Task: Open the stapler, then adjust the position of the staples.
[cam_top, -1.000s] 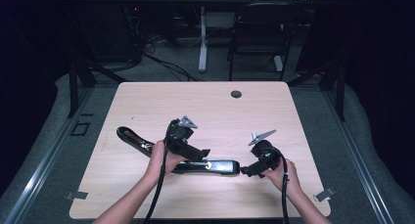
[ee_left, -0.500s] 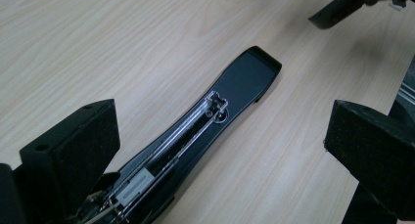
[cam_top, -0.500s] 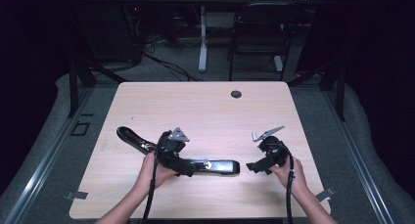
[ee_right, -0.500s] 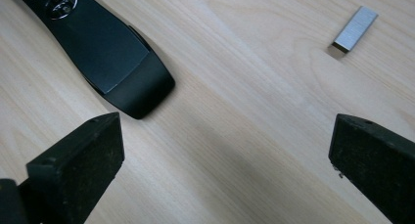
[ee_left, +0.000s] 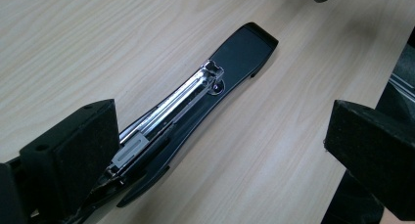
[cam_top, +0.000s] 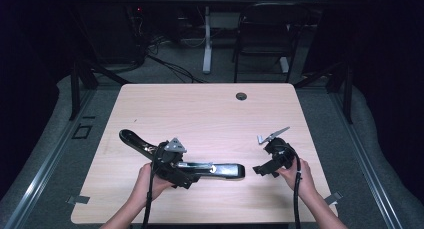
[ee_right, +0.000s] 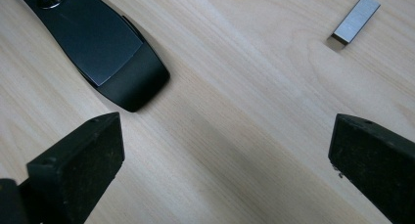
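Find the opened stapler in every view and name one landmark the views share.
High view: the stapler lies lower middle, left gripper over its hinge.
Left gripper view: it runs from lower left to upper centre.
Right gripper view: its rounded black end is at upper left.
Shared landmark: the light wood table.

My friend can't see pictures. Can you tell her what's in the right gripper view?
Two wide-open black jaws of the right gripper rise over a pale wooden table with nothing between them. The rounded black end of an opened long stapler lies at the upper left, and a small silver strip of staples lies at the upper right.
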